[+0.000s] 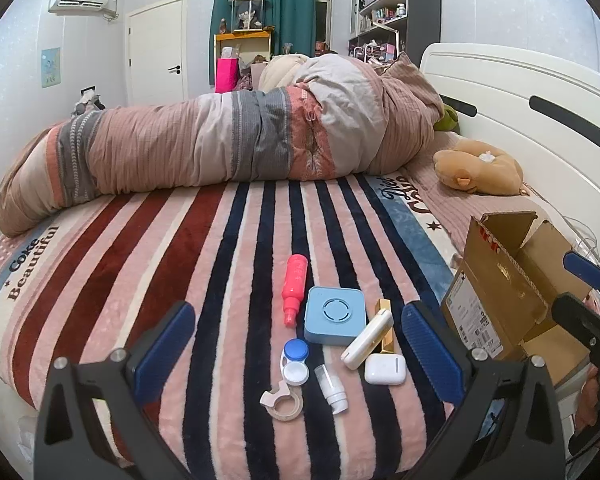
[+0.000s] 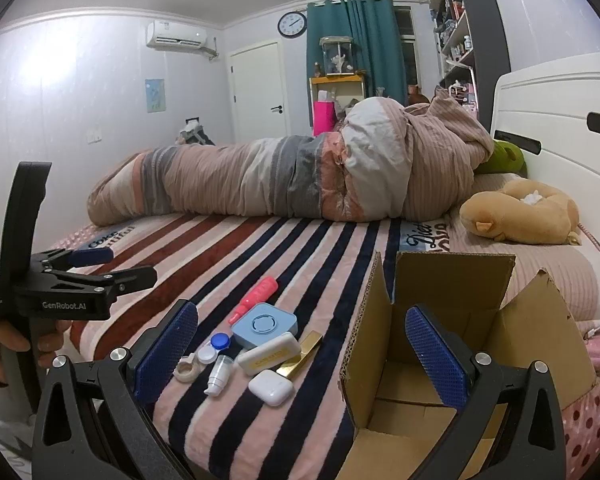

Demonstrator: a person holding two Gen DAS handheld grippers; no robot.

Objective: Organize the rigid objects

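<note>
Small items lie in a cluster on the striped blanket: a pink spray bottle (image 1: 294,289), a blue square box (image 1: 333,315), a cream case (image 1: 367,339) on a gold bar (image 1: 385,322), a white earbud case (image 1: 385,368), a contact lens case (image 1: 295,361), a small clear bottle (image 1: 332,392) and a tape ring (image 1: 285,403). My left gripper (image 1: 296,350) is open and empty, with the cluster between its fingers. My right gripper (image 2: 300,350) is open and empty, one finger over the open cardboard box (image 2: 452,344). The cluster shows left of the box, with the earbud case (image 2: 271,387) nearest.
A rolled duvet (image 1: 220,140) lies across the bed behind the items. A tan plush toy (image 1: 480,166) sits by the white headboard (image 1: 520,92). The cardboard box (image 1: 500,300) stands at the right bed edge. The left gripper's body (image 2: 60,292) shows at left in the right wrist view.
</note>
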